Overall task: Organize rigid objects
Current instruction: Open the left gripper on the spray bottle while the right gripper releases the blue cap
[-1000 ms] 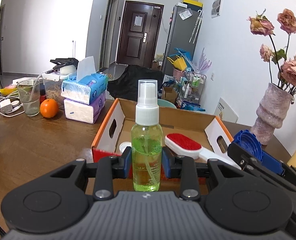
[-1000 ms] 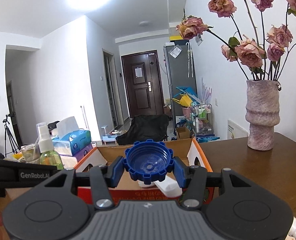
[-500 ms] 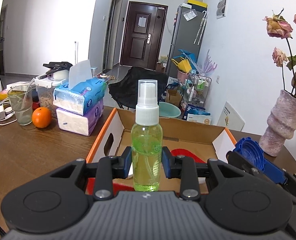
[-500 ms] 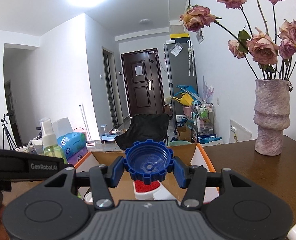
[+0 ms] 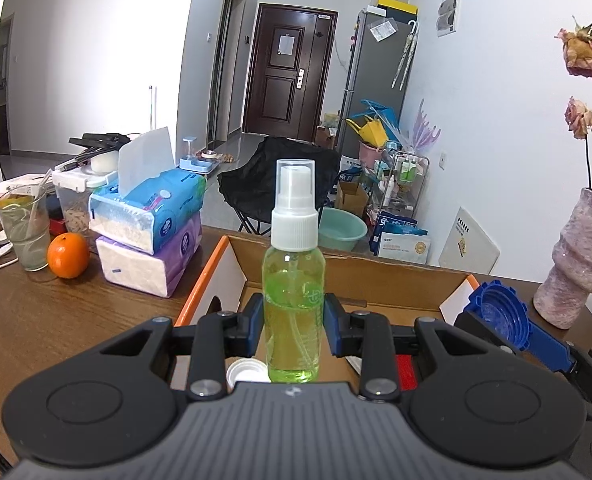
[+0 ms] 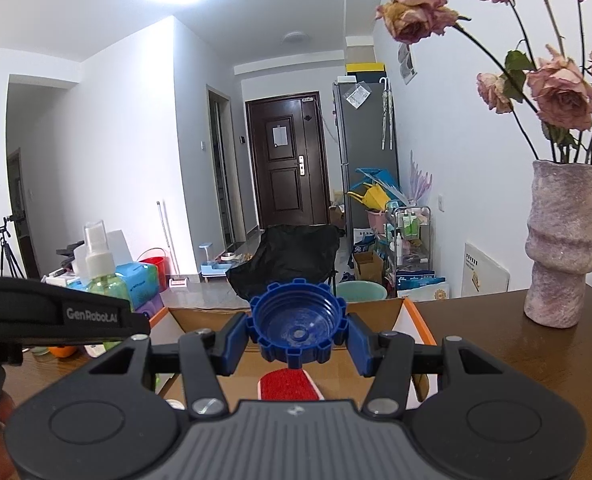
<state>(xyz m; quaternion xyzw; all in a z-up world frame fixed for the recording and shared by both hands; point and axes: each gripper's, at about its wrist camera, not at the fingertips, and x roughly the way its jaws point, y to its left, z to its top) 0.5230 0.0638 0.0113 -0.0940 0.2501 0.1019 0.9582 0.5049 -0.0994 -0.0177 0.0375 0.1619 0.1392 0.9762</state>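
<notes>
both grippers loaded, poised over the open box.

left gripper clamps the upright spray bottle; right gripper clamps the blue cap. both sit above the cardboard box. advise lowering each clear of the red brush and white lid before releasing, bottle kept upright.

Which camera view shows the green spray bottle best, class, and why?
The left wrist view: the green spray bottle stands centred and upright, clamped by the left gripper. The right wrist view shows only its top at the left edge, partly hidden.
</notes>
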